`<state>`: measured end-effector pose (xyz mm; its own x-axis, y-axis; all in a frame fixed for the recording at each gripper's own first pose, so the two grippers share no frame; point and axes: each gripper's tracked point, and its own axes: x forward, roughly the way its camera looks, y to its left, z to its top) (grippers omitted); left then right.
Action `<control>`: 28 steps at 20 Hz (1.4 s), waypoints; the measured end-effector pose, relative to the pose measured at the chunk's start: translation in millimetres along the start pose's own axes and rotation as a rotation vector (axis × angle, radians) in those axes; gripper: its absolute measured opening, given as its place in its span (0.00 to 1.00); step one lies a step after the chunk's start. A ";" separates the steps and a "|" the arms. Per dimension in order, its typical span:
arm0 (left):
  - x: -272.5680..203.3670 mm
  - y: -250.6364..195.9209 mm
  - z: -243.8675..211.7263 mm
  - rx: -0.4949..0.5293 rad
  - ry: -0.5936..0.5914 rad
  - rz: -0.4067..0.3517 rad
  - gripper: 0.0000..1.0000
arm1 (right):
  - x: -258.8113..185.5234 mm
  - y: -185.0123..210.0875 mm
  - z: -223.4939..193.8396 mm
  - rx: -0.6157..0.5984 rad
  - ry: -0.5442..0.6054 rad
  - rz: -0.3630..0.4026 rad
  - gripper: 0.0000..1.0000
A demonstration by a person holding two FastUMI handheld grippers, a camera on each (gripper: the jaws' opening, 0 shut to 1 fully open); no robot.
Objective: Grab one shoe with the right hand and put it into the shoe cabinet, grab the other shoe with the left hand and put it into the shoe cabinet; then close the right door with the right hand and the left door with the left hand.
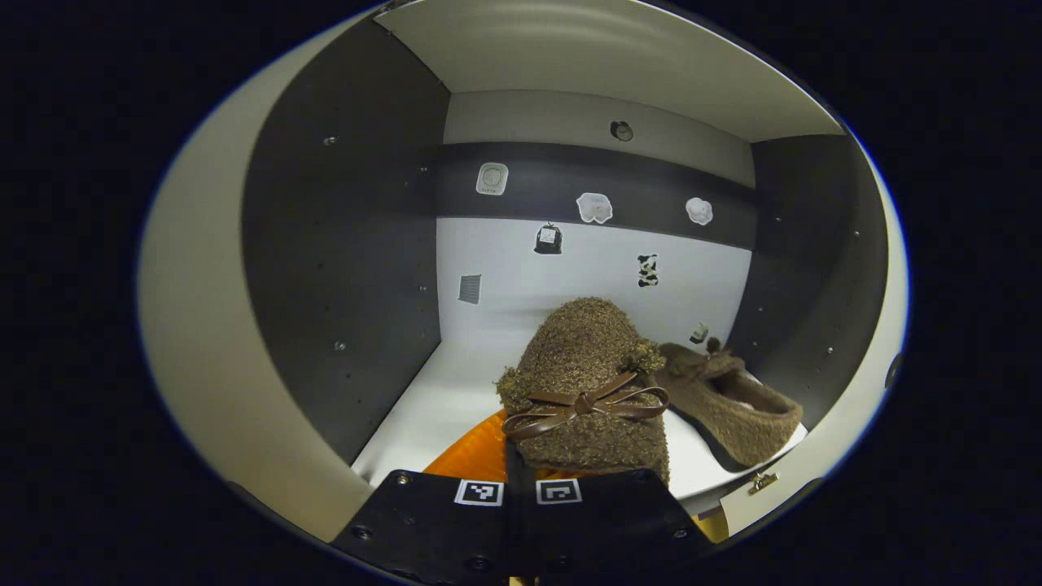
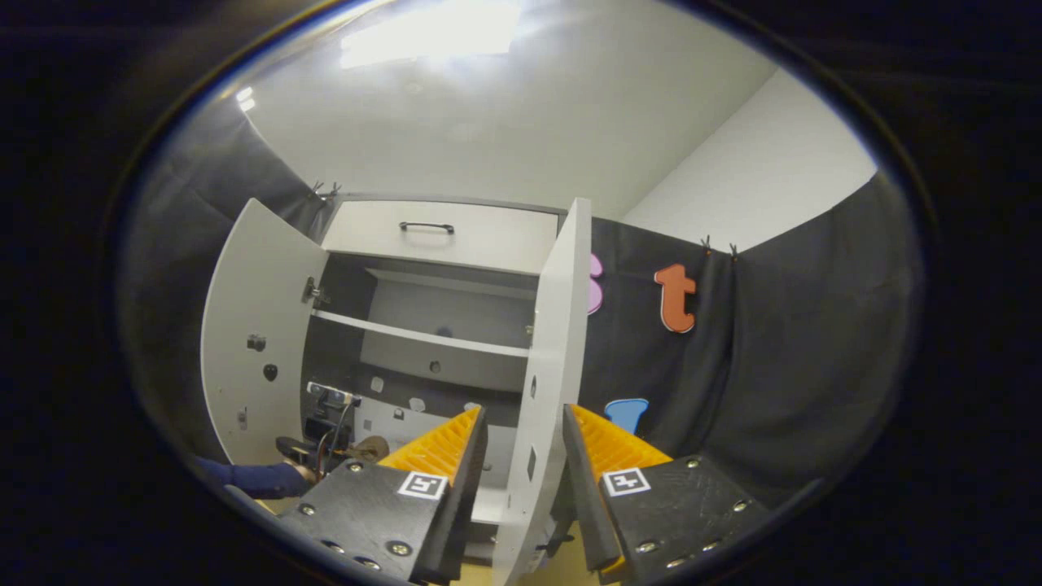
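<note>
In the left gripper view, my left gripper (image 1: 518,482) is inside the shoe cabinet's lower compartment, shut on a fuzzy brown shoe (image 1: 590,374) with a leather bow. The shoe hangs just above the white compartment floor (image 1: 431,407), toe pointing at the back wall. The second brown shoe (image 1: 733,403) lies on that floor to the right, close to the side wall. In the right gripper view, my right gripper (image 2: 525,443) is open, its orange fingers (image 2: 444,446) on either side of the open right door (image 2: 558,325). The left door (image 2: 252,342) stands wide open.
Dark side walls (image 1: 342,268) and a white back wall with small stickers enclose the compartment. In the right gripper view, a shelf (image 2: 423,335) crosses the cabinet, a drawer with a dark handle (image 2: 427,228) sits on top, and a blue sleeve (image 2: 260,478) reaches into the lower part.
</note>
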<state>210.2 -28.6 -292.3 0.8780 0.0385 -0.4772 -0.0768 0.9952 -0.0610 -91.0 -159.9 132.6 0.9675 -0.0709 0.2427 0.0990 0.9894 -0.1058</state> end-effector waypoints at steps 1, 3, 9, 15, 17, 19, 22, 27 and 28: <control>8.5 1.5 4.0 -0.005 0.003 0.007 0.01 | -0.8 -1.4 0.1 -0.007 -0.002 -0.010 0.52; 24.5 3.4 7.6 -0.012 0.011 0.013 0.01 | -1.8 -4.2 -2.2 -0.022 0.001 -0.027 0.52; 57.5 4.0 -4.8 -0.002 0.061 0.020 0.01 | 5.3 -3.7 -11.1 -0.023 0.018 -0.055 0.54; 82.2 -3.7 -7.5 0.062 0.061 0.007 0.00 | 12.6 -2.6 -23.0 -0.037 0.049 -0.078 0.52; 90.6 -6.5 -14.4 0.064 0.079 0.010 0.01 | 11.7 -3.3 -26.5 -0.034 0.062 -0.086 0.52; 93.9 -9.7 -19.1 0.069 0.089 0.006 0.01 | 9.3 -5.8 -27.3 -0.039 0.066 -0.097 0.52; 96.4 -12.8 -21.8 0.076 0.102 -0.008 0.08 | 9.2 -8.8 -28.4 -0.046 0.072 -0.111 0.52; 91.4 -5.9 -23.8 0.123 0.137 -0.018 0.25 | 5.0 -9.3 -29.2 -0.027 0.077 -0.100 0.55; 89.5 -2.6 -21.0 0.130 0.133 -0.015 0.29 | 4.2 -10.0 -29.1 -0.028 0.076 -0.097 0.55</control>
<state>279.2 -29.7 -353.3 0.8079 0.0199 -0.5889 0.0051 0.9992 0.0409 -81.1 -173.8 106.6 0.9678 -0.1767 0.1795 0.1986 0.9736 -0.1123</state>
